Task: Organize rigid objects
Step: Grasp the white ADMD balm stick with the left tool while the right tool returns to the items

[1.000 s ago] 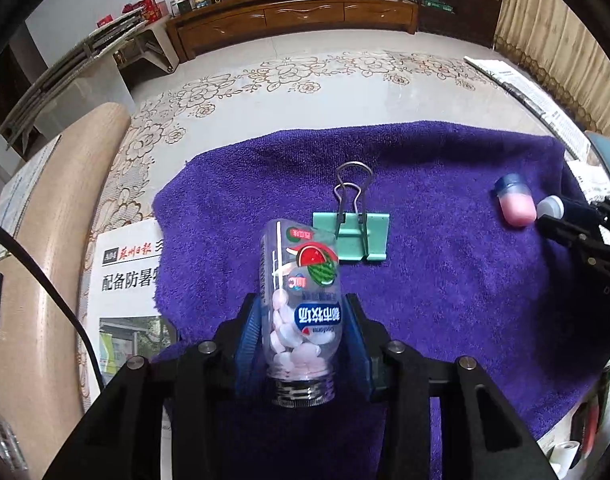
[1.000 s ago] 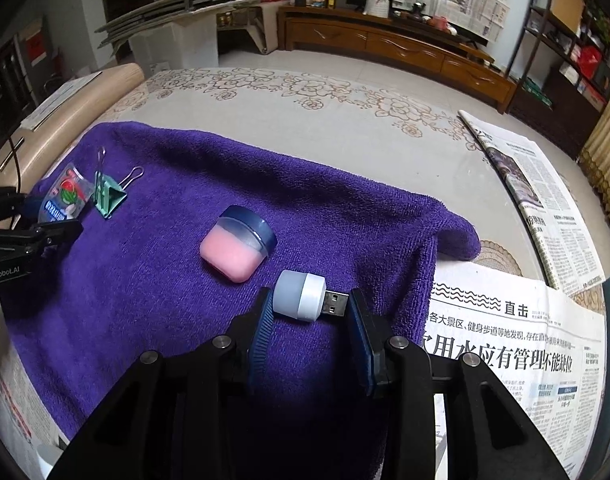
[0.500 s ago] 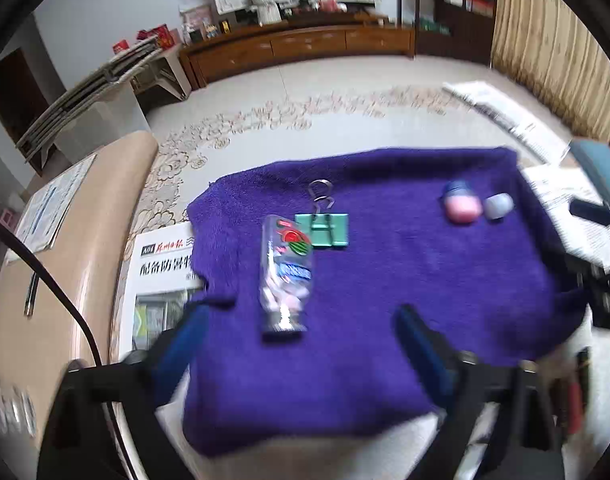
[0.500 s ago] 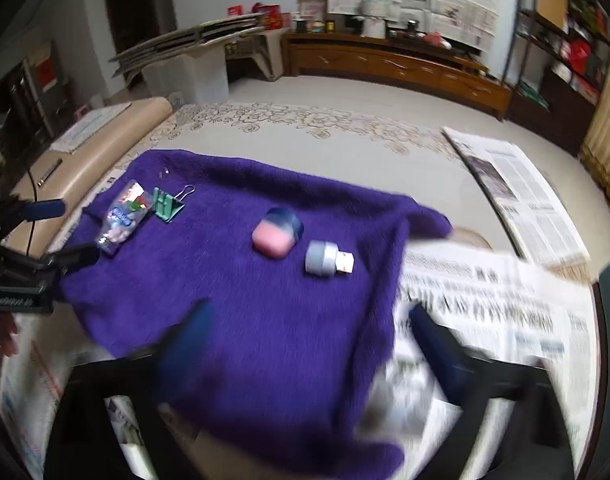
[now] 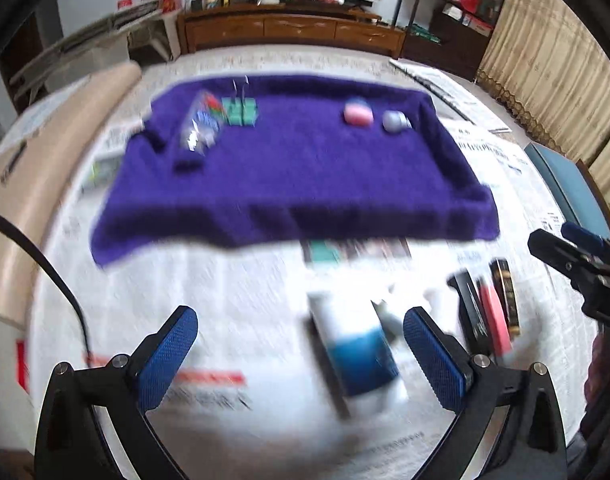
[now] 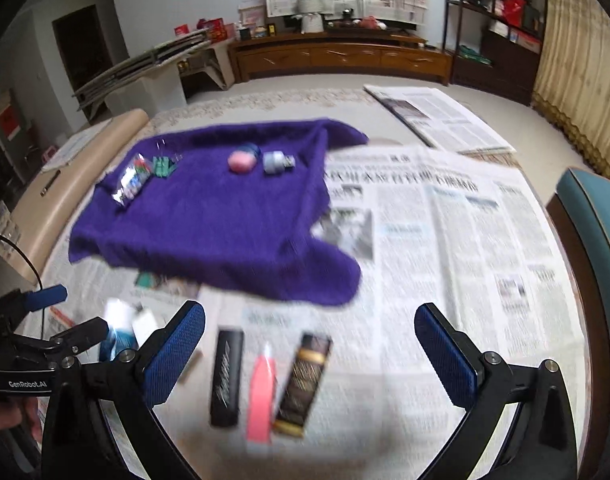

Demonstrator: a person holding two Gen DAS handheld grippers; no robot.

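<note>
On the purple towel (image 5: 297, 172) (image 6: 209, 216) lie a clear candy bottle (image 5: 199, 128) (image 6: 132, 180), a green binder clip (image 5: 241, 110) (image 6: 163, 165), a pink jar (image 5: 358, 113) (image 6: 241, 160) and a small USB lamp (image 5: 395, 121) (image 6: 276, 161). My left gripper (image 5: 301, 354) is open above the newspaper, with a blurred white and blue box (image 5: 359, 354) lying between its fingers, untouched. My right gripper (image 6: 310, 354) is open over a black case (image 6: 226, 376), a pink stick (image 6: 261, 394) and a dark gold-trimmed case (image 6: 305, 384) on the newspaper.
Newspaper (image 6: 445, 240) covers the table around the towel. A beige bench (image 5: 29, 184) runs along the left and a teal chair (image 6: 593, 216) stands at the right. The white and blue box (image 6: 119, 326) lies left of the black case.
Both grippers let go of the candy bottle and the USB lamp, opened wide and pulled back from the towel to the near newspaper area. Both views are motion blurred.
</note>
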